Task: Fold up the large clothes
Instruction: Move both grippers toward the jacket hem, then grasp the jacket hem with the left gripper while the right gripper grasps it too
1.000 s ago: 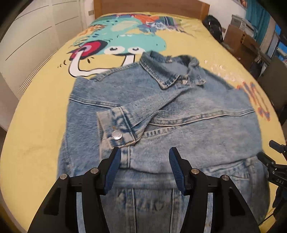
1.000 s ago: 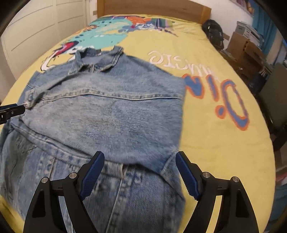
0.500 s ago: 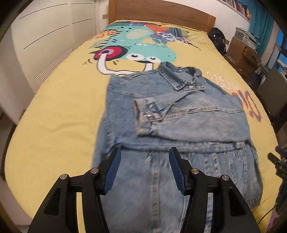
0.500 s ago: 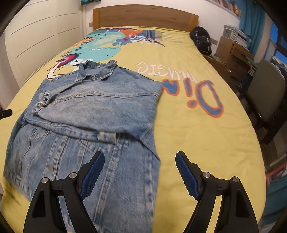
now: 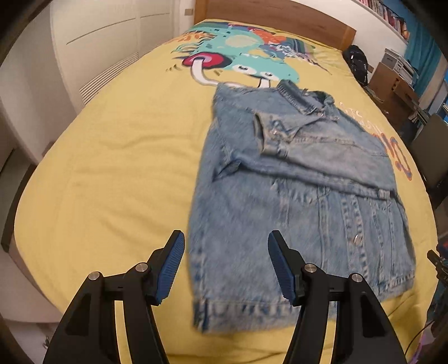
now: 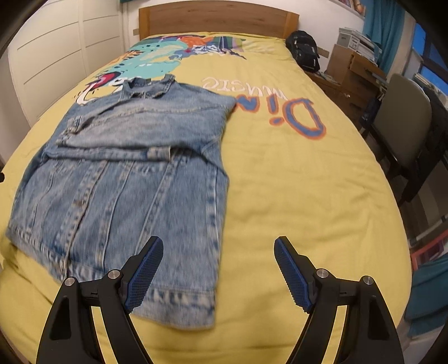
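A light-blue denim jacket (image 5: 294,196) lies spread on a bed whose yellow cover (image 5: 117,168) carries a cartoon creature and bright lettering. In the left wrist view the jacket fills the centre and right of the frame, its collar (image 5: 305,98) toward the top, near the teal creature print (image 5: 252,64), and its hem along the lower centre. Both sleeves are folded across the upper body of the garment: one cuff (image 5: 268,137) with a metal snap rests below the collar, and the folded layer ends in a straight band across the jacket's middle. The left gripper (image 5: 226,266) hangs above the hem at the bottom of the frame, its jaws spread wide with nothing between them; the blue ribbed pads (image 5: 170,268) stand apart from the cloth.

In the right wrist view the jacket (image 6: 126,182) occupies the left half of the frame, collar toward the wooden headboard (image 6: 218,21) at the top, hem near the lower left. The orange-and-blue lettering (image 6: 296,114) sits on bare cover to the right of the garment. The right gripper (image 6: 218,271) hovers at the bottom centre over the jacket's lower right corner and the cover beside it, its jaws likewise wide apart and holding nothing. A black backpack (image 6: 305,50) rests by the bed's upper right corner, with a wooden desk (image 6: 352,72) and a grey chair (image 6: 403,123) along the right edge. White wardrobe doors (image 6: 53,53) fill the upper left. Parts of both views are motion-blurred.
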Demonstrator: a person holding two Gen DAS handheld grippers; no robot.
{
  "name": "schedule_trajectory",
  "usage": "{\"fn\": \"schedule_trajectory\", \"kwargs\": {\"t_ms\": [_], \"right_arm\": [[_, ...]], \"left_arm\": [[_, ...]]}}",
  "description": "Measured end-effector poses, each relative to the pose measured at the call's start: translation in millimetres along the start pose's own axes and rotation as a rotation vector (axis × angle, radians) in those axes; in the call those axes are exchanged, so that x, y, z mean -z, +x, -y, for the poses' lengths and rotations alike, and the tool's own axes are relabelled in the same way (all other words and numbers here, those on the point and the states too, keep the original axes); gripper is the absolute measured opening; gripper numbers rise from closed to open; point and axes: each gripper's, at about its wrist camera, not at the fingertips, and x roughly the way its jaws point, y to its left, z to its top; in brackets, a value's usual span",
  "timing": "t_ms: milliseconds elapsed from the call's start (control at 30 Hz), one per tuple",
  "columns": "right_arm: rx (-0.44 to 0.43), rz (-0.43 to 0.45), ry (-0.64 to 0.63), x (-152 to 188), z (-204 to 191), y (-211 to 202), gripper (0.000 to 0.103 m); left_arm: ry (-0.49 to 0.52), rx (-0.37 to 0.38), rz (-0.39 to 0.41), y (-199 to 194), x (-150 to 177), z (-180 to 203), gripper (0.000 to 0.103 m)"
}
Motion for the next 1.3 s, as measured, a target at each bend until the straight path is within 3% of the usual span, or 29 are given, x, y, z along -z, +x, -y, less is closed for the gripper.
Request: {"fn": "schedule_trajectory", "kwargs": {"t_ms": [600, 933, 1300], "right_arm": [[-0.141, -0.143, 0.098, 75, 25, 3, 0.082], [-0.178, -0.135, 0.135, 56, 26, 11, 0.082], [-0.229, -0.207, 0.168, 43, 22, 54, 0.082]], "left_arm": [[-0.135, -0.006, -0.065, -9, 82, -61, 0.057], [-0.143, 0.049, -0.064, -2, 71, -56, 0.057], [-0.144, 0.060, -0.146, 49, 60, -45, 0.057]]}}
